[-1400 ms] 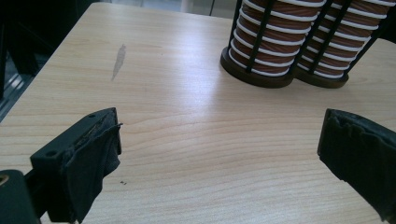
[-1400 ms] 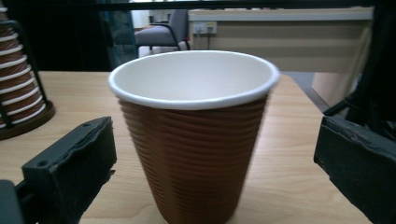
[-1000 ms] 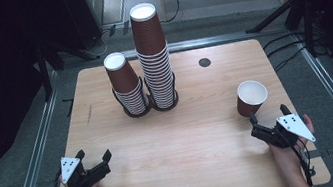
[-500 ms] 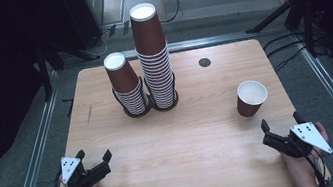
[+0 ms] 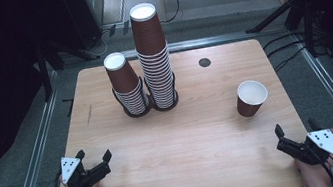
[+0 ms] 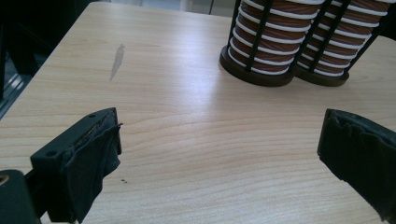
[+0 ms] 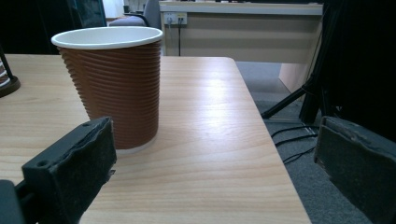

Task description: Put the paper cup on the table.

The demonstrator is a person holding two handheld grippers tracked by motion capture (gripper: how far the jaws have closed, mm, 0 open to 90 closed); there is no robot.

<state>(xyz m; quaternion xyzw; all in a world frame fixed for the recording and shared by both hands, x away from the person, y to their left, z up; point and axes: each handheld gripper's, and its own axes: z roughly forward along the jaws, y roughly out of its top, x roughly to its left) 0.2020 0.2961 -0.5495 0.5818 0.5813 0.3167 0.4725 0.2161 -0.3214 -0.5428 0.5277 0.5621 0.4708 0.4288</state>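
A: Where does the work stand?

B: As I read it, between steps. The single cup point(image 5: 251, 98) stands upright, alone, near the counter's point(image 5: 201, 133) right edge. The right claw point(image 5: 283, 139) sits at the near right corner, jaws spread, holding nothing, the cup just ahead of it.

A: And the other?

B: The left claw point(image 5: 95, 161) rests by the near left corner, also spread and empty, facing the two cup stacks point(image 5: 143, 72) in their racks toward the far edge.

A: Next?

B: Probably another cup from a stack; it needs a level approach around one rim.
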